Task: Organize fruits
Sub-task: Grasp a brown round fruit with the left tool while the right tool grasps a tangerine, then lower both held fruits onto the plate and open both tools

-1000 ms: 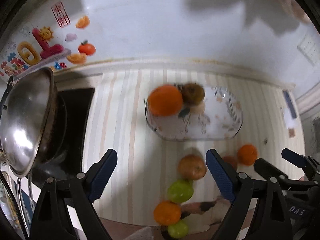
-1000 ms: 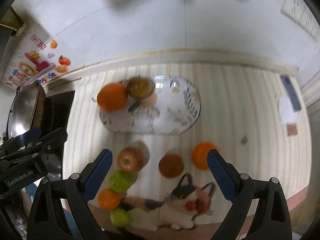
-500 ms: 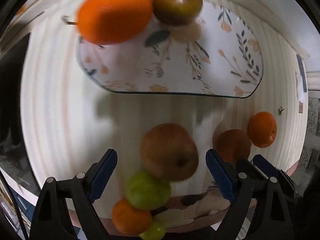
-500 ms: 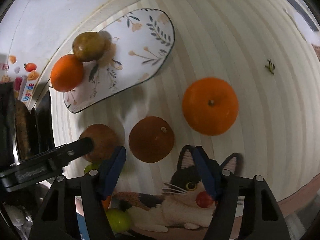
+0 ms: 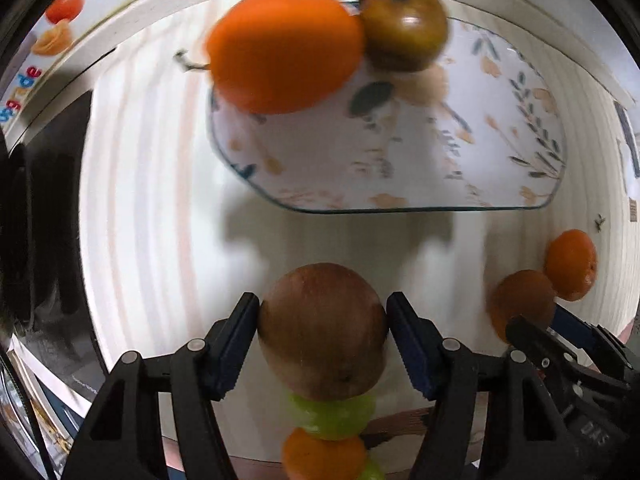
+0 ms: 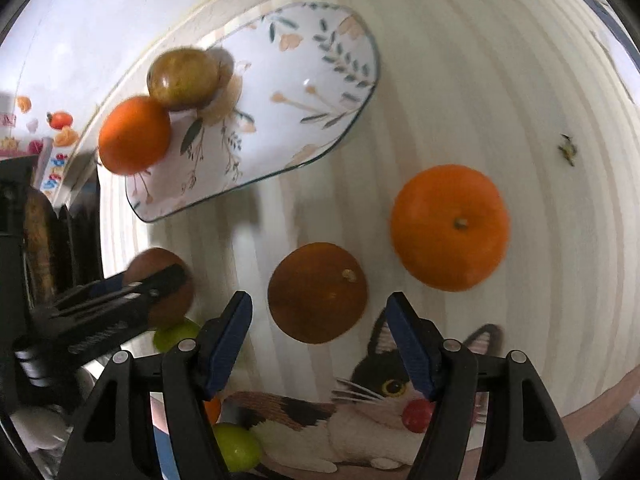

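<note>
Brown apple (image 5: 323, 330), low centre, sits pinched in the left gripper (image 5: 323, 336); right gripper (image 6: 320, 344) spread, seemingly short of the dark orange (image 6: 317, 292).

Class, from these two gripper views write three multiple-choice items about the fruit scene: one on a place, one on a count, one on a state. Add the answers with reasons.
1. Where is the brown apple?
A. On the plate
B. Between the left gripper's fingers
C. On the cat picture

2. How many fruits lie on the floral plate?
A. Two
B. Four
C. None

3. What is the state of the right gripper?
A. Shut on the bright orange
B. Shut on a green fruit
C. Open, with the dark orange just ahead of its fingers

Answers: 1 B, the left gripper has both pads against the apple's sides. 2 A, one orange fruit and one brownish-green fruit. 3 C, gaps show on both sides.
</note>
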A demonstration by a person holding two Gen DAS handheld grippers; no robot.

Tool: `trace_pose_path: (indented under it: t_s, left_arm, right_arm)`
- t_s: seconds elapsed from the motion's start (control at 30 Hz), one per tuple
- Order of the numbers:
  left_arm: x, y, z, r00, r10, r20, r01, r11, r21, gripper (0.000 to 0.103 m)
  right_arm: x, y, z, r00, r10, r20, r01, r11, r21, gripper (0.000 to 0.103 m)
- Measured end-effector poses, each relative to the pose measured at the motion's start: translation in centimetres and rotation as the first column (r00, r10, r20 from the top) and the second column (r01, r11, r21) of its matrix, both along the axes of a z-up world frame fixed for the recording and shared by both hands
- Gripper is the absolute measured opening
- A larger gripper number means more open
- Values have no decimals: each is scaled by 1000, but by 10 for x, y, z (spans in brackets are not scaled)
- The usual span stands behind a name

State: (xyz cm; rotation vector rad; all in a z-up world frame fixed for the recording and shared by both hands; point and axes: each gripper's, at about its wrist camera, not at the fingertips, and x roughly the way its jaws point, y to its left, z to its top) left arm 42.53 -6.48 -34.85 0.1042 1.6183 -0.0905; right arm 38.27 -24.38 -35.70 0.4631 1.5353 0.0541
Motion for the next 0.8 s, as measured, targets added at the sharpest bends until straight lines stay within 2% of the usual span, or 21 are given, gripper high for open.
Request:
trace_pose_path:
  t_s: [0.07,0.3,0.4,0.6,0.73,0.8]
  left_arm:
    - [0,8,-4,1000,23,-5,-23,1000,5,64]
    - [-4,27,-6,997,81,-12,-81,996,-40,64]
    - [2,47,6,996,84,-7,-84,994,-76,63]
    - [12,30,41,998,62,21,-57,982,-181,63]
    - [44,5,65,999,44,32,-35,969,-243,63]
    - [66,-18,76,998,32,46,-19,969,-247,63]
  right_arm:
    - [4,6,-9,1000,12,-12,-12,1000,-7,59]
    - [9,15,-10,999,42,16,-42,999,-28,58]
    - [12,14,-2,998,40,40,-39,999,-25,57]
    - [28,2,31,993,18,117,-19,1000,11,57]
    - [51,-13,47,987,9,162,-11,1000,12,57]
    - [66,-20,49,984,13,176,-13,1000,2,57]
